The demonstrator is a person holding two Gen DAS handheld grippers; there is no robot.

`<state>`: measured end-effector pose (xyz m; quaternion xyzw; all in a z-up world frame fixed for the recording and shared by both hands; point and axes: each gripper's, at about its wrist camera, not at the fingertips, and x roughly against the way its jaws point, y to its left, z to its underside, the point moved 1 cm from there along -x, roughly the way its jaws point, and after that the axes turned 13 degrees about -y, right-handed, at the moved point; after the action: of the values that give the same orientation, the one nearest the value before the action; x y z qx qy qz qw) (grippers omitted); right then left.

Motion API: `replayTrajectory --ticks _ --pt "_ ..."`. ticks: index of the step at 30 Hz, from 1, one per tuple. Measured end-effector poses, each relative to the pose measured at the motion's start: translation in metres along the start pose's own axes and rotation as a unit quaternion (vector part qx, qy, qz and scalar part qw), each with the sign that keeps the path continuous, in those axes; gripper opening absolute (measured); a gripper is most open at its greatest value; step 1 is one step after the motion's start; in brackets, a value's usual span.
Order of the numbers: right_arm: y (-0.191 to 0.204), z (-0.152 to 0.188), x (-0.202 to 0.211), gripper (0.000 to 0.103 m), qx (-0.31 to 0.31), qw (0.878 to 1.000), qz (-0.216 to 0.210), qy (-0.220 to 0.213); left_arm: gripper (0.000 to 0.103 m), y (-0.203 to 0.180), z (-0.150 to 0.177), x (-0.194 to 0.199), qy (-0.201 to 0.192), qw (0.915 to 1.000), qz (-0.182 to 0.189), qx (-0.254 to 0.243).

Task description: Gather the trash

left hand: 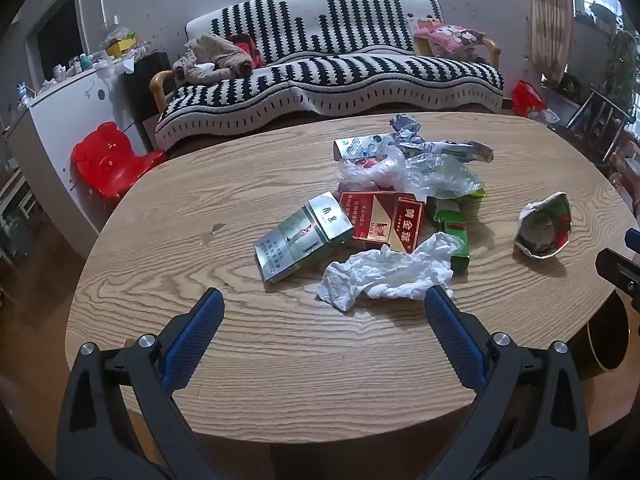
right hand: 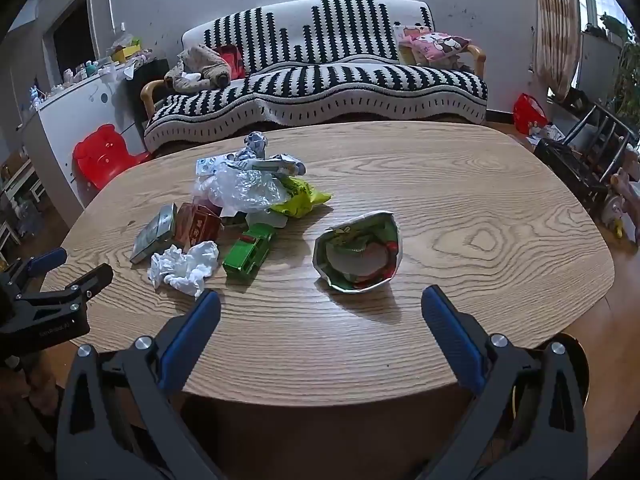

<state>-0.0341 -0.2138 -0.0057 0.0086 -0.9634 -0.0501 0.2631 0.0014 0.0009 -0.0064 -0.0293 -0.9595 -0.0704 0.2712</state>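
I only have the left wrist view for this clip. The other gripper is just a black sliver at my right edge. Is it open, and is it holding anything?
Observer: The right gripper is wide open with nothing between its fingers, and it points at the torn snack bag.
Operator: That bag looks like a crumpled lump from here. Is its mouth open?
Observer: Yes. The mouth gapes toward the right wrist camera, showing a silvery lining with red and green inside. I cannot tell if that is print or scraps.
Operator: What is the green sliver beyond the clear plastic?
Observer: It is a yellow-green wrapper sticking out from under the clear plastic.
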Motion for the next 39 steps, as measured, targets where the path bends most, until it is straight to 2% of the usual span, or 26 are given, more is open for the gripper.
replayTrajectory --ticks 39 --pt "-0.0029 -0.0003 0.0022 0.097 -0.005 1.0 0.005 -0.006 0.097 -0.0011 -0.0001 -0.0007 0.002 1.0 0.001 0.0"
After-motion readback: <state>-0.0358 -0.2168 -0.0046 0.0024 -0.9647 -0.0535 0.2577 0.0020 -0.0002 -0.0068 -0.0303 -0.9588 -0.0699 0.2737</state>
